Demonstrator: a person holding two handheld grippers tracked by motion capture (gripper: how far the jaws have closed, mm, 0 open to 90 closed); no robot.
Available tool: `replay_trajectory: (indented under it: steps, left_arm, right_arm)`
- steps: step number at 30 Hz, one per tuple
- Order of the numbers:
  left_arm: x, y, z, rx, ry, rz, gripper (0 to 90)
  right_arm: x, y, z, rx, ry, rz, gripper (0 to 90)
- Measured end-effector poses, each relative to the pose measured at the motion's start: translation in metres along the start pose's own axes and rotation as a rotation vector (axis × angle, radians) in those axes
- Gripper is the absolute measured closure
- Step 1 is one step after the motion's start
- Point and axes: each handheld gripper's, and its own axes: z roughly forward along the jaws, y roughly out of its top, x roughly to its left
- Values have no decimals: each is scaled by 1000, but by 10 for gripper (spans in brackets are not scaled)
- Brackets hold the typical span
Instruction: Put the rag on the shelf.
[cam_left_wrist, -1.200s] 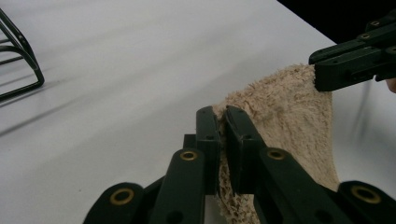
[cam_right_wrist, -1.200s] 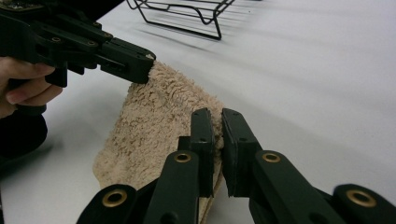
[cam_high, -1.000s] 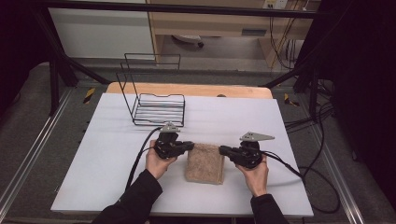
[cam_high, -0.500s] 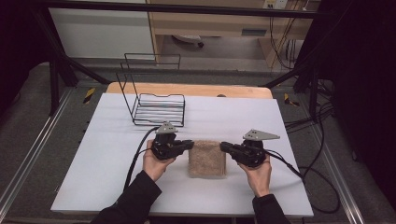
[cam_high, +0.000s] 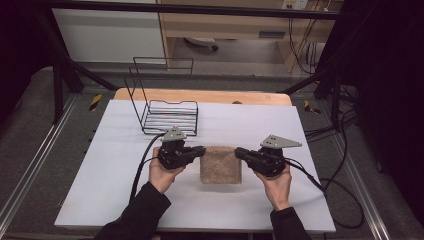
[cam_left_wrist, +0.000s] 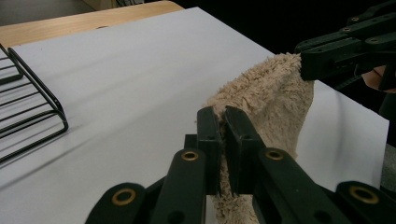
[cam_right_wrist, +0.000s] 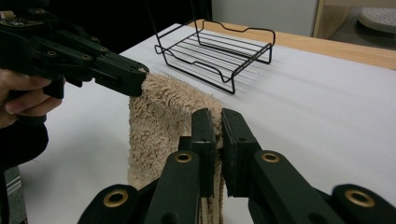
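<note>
White counter lies beneath the beige towel hanging between left gripper and right gripper, each clamped on a top corner; lift both evenly, keeping it taut.

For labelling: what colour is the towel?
Beige towel, clearest in the right gripper view.

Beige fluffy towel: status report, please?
Left gripper and right gripper shut on beige fluffy towel, hanging between them. Black wire rack behind, apart.
</note>
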Motion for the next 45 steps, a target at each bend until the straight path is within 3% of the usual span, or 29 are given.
replay_trajectory:
  steps: [11, 45]
  left_arm:
    - [5, 9, -15, -35, 20, 4, 844]
    - [30, 21, -63, -206, 97, -8, 842]
  right_arm:
    - [8, 15, 5, -45, 4, -23, 845]
    - [34, 60, 35, -166, 22, -71, 846]
